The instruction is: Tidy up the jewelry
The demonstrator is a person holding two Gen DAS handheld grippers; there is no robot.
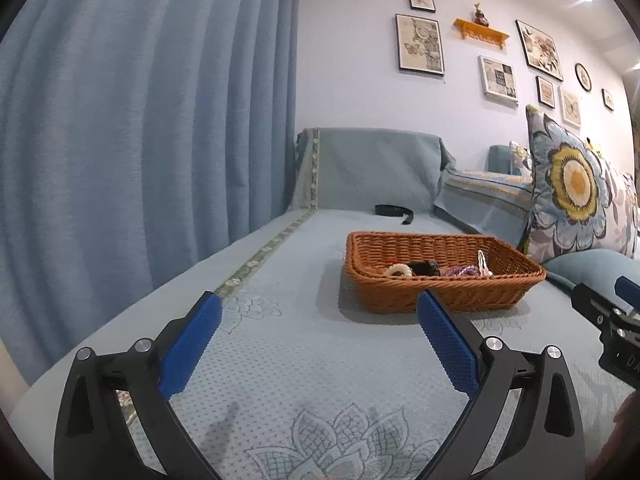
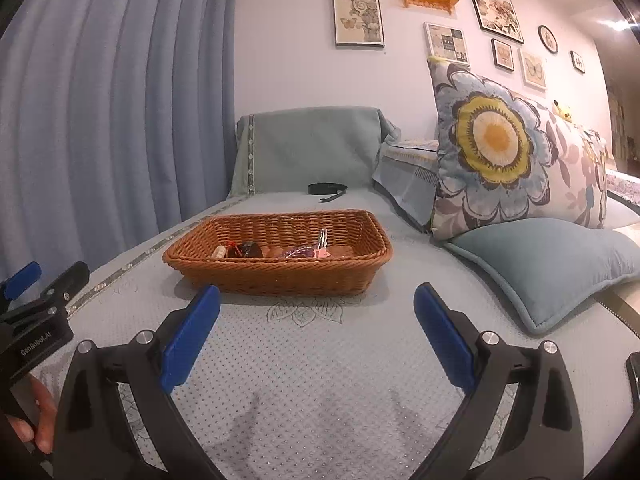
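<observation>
Left wrist view: the left gripper (image 1: 320, 316) hangs over the sofa cover (image 1: 280, 360), jaws spread wide with nothing between them. The wicker basket (image 1: 440, 292) sits ahead and to the right, toward the cover's far end, holding a pale ring (image 1: 399, 269), a dark piece (image 1: 424, 267) and a purple coil (image 1: 464, 270).

Right wrist view: the right gripper (image 2: 316, 312) is likewise released and empty, the basket straight ahead. Beyond it, near the back edge, lies a black band (image 2: 326, 189). The work seems at its approach; next, one gripper must reach forward to a single item.
</observation>
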